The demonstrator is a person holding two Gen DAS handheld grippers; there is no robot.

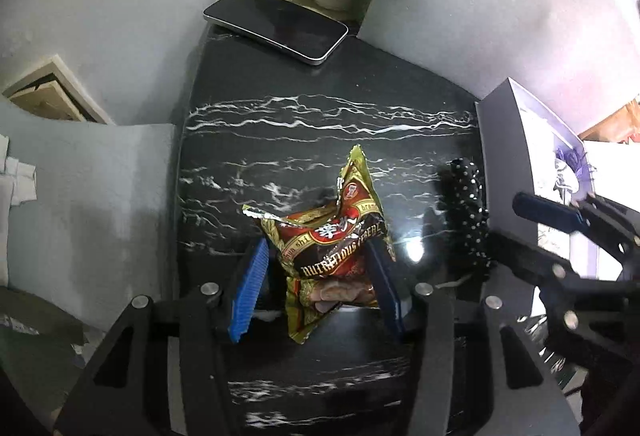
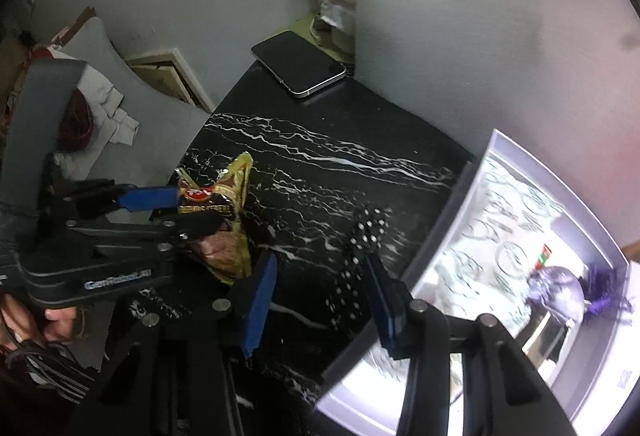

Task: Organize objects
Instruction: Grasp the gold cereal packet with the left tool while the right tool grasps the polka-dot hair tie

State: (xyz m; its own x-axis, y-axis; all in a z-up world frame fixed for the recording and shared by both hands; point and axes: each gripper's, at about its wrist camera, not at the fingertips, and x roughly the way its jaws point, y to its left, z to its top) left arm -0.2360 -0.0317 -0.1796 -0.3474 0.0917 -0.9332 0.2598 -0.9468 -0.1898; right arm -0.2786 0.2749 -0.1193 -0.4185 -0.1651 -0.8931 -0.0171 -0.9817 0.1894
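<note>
Blue pads of the left gripper (image 1: 318,276) sit closest to the lens, and the jaws are nearly closed on a snack packet (image 1: 340,248), pinching its lower middle part. From the right wrist view the packet seems lifted a little above the black marble tabletop (image 1: 300,140), but I cannot be sure of this.

The right gripper (image 2: 320,300) has its jaws partly open around a black dotted cloth thing (image 2: 362,244) that lies on the tabletop just beside the white box (image 2: 472,204). I cannot tell if the pads already press on it.

The packet's long axis runs from the bottom corner near the camera up and away to the gold corner, which points to the phone (image 1: 276,24) at the far edge. The dotted thing lies with its long axis roughly along the wall of the box.

I judge these risks: the packet is soft and full of air, so it may slip or turn between the pads, because the grip is low on it. The dotted thing is thin and limp, so the right jaws may close only on its edge, or knock the box wall.
</note>
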